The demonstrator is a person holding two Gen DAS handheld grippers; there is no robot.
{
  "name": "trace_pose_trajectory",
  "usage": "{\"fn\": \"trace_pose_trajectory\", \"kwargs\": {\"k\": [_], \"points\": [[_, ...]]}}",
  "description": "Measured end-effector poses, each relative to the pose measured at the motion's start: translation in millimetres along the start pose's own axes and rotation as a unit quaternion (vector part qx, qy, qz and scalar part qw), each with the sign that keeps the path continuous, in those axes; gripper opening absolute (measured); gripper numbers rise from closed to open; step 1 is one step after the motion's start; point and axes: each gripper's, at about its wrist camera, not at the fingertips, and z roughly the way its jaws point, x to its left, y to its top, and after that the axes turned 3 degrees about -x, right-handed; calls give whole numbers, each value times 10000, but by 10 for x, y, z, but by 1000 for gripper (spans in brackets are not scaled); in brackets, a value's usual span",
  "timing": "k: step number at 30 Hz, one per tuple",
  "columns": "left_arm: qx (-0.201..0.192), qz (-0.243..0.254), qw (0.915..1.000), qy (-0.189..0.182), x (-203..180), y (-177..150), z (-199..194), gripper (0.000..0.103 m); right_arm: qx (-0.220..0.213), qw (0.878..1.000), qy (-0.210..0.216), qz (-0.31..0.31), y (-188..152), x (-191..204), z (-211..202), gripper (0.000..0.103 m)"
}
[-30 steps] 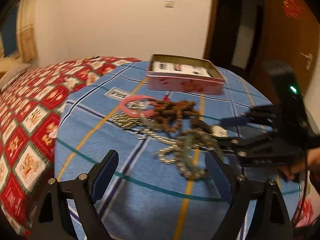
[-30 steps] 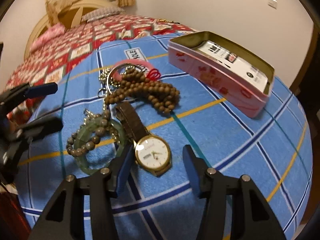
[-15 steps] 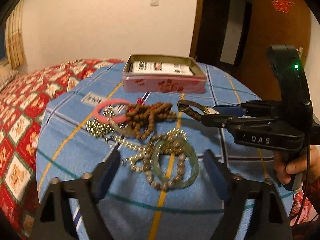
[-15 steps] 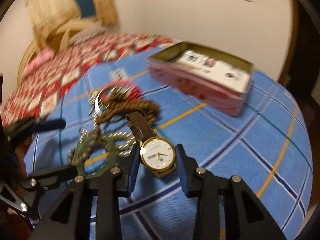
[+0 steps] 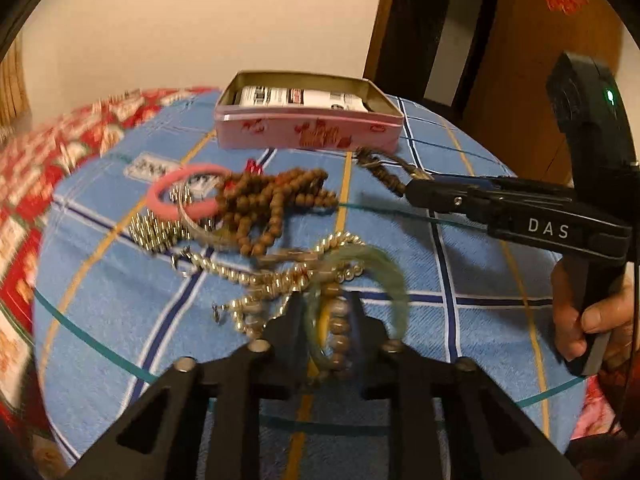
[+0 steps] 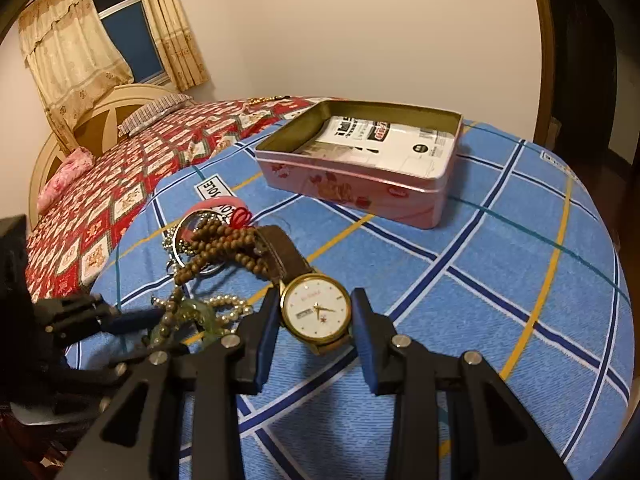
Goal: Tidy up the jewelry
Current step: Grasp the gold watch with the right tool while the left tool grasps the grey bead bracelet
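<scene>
Looking along our left gripper (image 5: 325, 320), we have it pinched on the green bangle (image 5: 394, 284) and a bead bracelet (image 5: 339, 334) at the pile's near edge. Over on the right gripper (image 6: 316, 322), we clamp the watch (image 6: 316, 309), lifted; next, we judge, both loads go to the pink tin (image 6: 360, 184) at the far side.

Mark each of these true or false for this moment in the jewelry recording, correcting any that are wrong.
1. The right gripper has the watch between its fingers. True.
2. The pink tin has its lid on. False: it is open, with a printed white packet lying inside.
3. The left gripper is closed around the green bangle and a beaded bracelet. True.
4. The brown bead necklace is inside the tin. False: it lies on the blue checked cloth, in front of the tin.
5. The pink bangle is held by a gripper. False: it lies on the cloth beside the brown beads.
</scene>
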Motion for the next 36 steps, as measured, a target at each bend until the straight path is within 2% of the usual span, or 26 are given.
{"fn": "trace_pose_trajectory", "kwargs": {"k": [1,7,10,12,18,22,24,29,31,34,36], "points": [[-24,-66,10000,-50,25,-6,-6,9,5,10000,5,33,-3,-12,3,38],[-511,-134,9982,-300,71,30,-239,9,-115,9996,41,256,0,-91,-38,38],[-884,-69,9942,-616,67,94,-425,9,-429,9985,62,339,-9,-118,-173,38],[-951,79,9934,-638,35,134,-475,9,-584,9975,33,399,-9,-124,-245,38],[-677,-32,9956,-655,81,111,-338,9,-448,9964,110,707,-10,-186,-163,38],[-459,-50,9961,-757,85,62,-257,14,-425,9955,129,834,-20,-233,-163,38],[-370,-86,9955,-869,86,51,-240,18,-416,9953,143,864,-30,-245,-161,38],[-281,-255,9957,-849,114,16,-217,44,-398,9953,144,872,-28,-249,-146,38],[-326,-267,9957,-819,115,5,-236,44,-403,9953,147,864,-29,-249,-147,38],[-440,127,9975,-546,0,-9,-291,44,-392,9952,152,878,-30,-251,-146,38],[-451,361,9968,-561,-87,-19,-314,44,-383,9953,145,882,-32,-249,-144,38]]}}
